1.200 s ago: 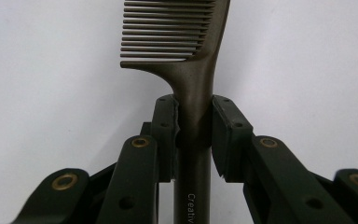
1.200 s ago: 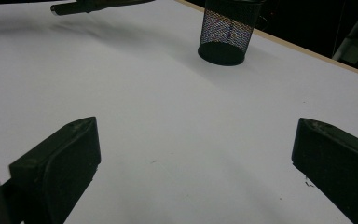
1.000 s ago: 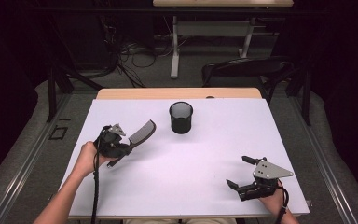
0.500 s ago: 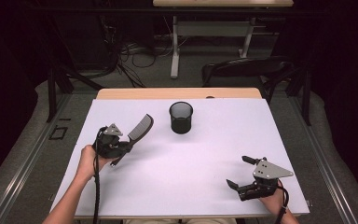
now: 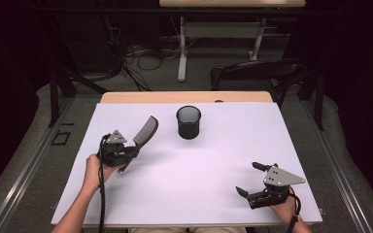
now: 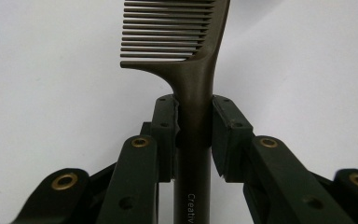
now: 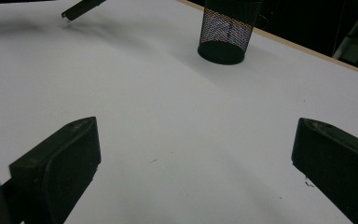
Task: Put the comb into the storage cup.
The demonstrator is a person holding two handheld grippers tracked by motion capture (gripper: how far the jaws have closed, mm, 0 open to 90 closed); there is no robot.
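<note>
Left tongs [image 6: 193,128] clamp comb [image 6: 186,56] handle, teeth cropped; right tongs [image 7: 193,163] wide apart, empty.

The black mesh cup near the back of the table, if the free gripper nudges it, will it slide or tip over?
The mesh cup looks light, since its walls are open mesh and it appears empty, so a low push probably slides it on the smooth white table. It stands taller than wide, so a nudge near the rim could tip it, then it might roll.

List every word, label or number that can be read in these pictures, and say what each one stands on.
"Creativ": pale lettering on the handle of the comb, running along it; the rest is cut off at the bottom edge of the left gripper view, so the full word cannot be told.

No other readable text: the mesh pen cup and white table carry none.
</note>
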